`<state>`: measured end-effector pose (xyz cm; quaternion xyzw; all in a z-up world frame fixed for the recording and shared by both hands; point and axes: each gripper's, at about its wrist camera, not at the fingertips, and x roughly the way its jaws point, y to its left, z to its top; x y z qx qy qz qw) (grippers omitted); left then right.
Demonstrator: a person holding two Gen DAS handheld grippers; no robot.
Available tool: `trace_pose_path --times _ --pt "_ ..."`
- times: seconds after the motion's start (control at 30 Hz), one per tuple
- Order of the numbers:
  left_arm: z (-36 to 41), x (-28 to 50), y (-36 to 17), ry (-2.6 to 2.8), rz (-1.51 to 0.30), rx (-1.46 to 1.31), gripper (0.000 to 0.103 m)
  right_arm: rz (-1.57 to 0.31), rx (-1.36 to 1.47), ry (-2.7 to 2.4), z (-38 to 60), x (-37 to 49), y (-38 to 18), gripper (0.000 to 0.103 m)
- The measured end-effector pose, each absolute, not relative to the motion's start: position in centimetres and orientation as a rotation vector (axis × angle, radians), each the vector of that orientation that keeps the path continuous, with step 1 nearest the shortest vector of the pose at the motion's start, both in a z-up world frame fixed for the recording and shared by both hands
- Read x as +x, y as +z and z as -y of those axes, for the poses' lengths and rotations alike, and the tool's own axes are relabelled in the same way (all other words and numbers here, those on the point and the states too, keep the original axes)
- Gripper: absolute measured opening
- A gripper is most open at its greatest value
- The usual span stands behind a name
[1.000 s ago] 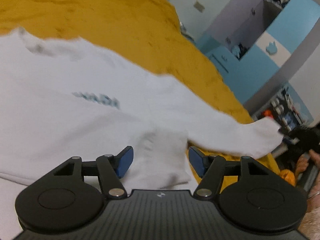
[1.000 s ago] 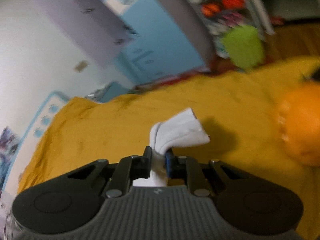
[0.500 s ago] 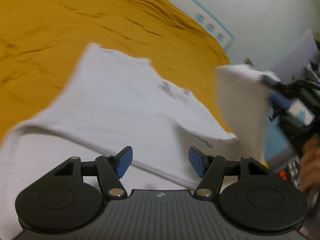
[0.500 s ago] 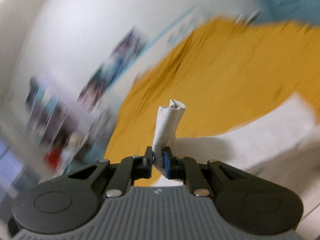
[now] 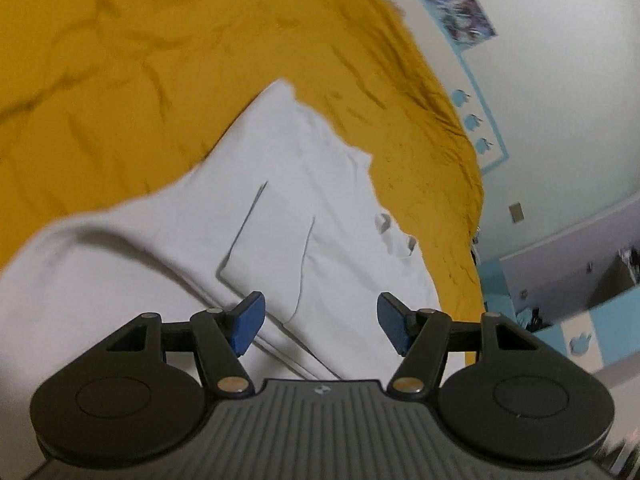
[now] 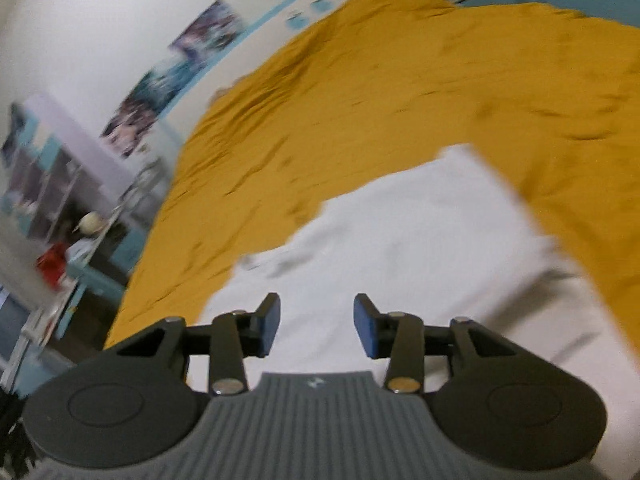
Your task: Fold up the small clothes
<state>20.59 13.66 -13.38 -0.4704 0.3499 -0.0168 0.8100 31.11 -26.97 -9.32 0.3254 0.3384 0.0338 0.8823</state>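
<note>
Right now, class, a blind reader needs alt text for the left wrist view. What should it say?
A white cotton sweatshirt lies partly folded on a mustard-yellow bedspread, a sleeve laid across its body. The black left gripper with blue-padded fingers sits open just above it, holding nothing. A white wall with a poster curves along the right.

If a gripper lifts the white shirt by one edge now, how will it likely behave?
The white shirt looks floppy: it lies in soft folds with a layer doubled over, so a lifted edge would probably drape and the fold could fall open. It seems thin and light. Pushed, it would likely bunch up on the wrinkled yellow bedspread rather than slide whole.
</note>
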Motion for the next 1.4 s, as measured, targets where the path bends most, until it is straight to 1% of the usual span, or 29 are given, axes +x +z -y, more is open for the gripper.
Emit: trace_pose_path --times 0.23,0.37,0.4,0.47,0.5,0.53,0.57,0.6,0.7,0.8,0.87,0.97,1.1,1.13,1.33,1.37,1.4 --pt "-12.3 21.5 -15.0 0.016 -0.799 -1.018 0.074 -0.721 0.725 0.029 31.6 29.5 -11.7 0.041" --pt "-12.3 22.0 -15.9 0.053 -0.766 -1.066 0.075 -0.724 0.714 0.035 31.2 29.1 -12.2 0.041" --pt "-12.4 22.0 -16.0 0.055 -0.740 -1.076 0.073 -0.727 0.714 0.033 31.3 29.0 -12.4 0.041" --pt "-12.3 22.2 -16.0 0.043 -0.719 -1.068 0.065 -0.737 0.745 0.012 30.8 29.4 -13.1 0.041" --pt "-12.2 22.2 -15.9 0.040 -0.710 -1.057 0.054 -0.750 0.775 -0.004 31.1 29.5 -13.5 0.041" --pt "-12.2 22.1 -15.7 0.029 -0.693 -1.051 0.034 -0.759 0.812 -0.021 31.7 29.5 -14.0 0.042" --pt "-12.1 22.2 -15.5 0.015 -0.674 -1.052 0.022 -0.763 0.850 -0.028 32.1 29.6 -14.4 0.043" --pt "-12.0 22.4 -15.3 -0.003 -0.655 -1.050 0.006 -0.769 0.900 -0.038 32.6 29.7 -15.0 0.044" --pt "-12.0 22.7 -13.3 -0.071 -0.583 -1.010 0.006 -0.772 1.015 -0.054 33.3 30.1 -16.2 0.045" --pt "-12.5 21.9 -10.6 -0.102 -0.491 -0.924 0.006 -0.748 0.989 -0.081 33.2 30.3 -16.2 0.045" --pt "-13.0 21.1 -9.8 -0.073 -0.473 -0.878 0.006 -0.734 0.998 -0.094 33.4 30.3 -16.4 0.047" --pt "-14.3 20.0 -11.0 0.042 -0.481 -0.825 0.006 -0.730 1.049 -0.127 33.9 30.4 -17.0 0.048" --pt "-15.2 20.5 -15.6 0.086 -0.629 -0.879 0.006 -0.757 1.098 -0.137 34.2 30.4 -18.0 0.048" --pt "-15.2 20.4 -16.3 0.098 -0.642 -0.882 0.006 -0.752 1.101 -0.140 34.3 30.4 -18.1 0.048" --pt "-14.7 20.3 -16.3 0.088 -0.643 -0.887 0.006 -0.716 1.171 -0.160 34.6 30.4 -18.6 0.048" --pt "-14.7 20.3 -16.2 0.084 -0.641 -0.883 0.006 -0.720 1.167 -0.163 34.5 30.5 -18.7 0.034" --pt "-14.7 20.4 -16.0 0.072 -0.633 -0.885 0.006 -0.724 1.159 -0.162 34.3 30.5 -18.6 0.004"
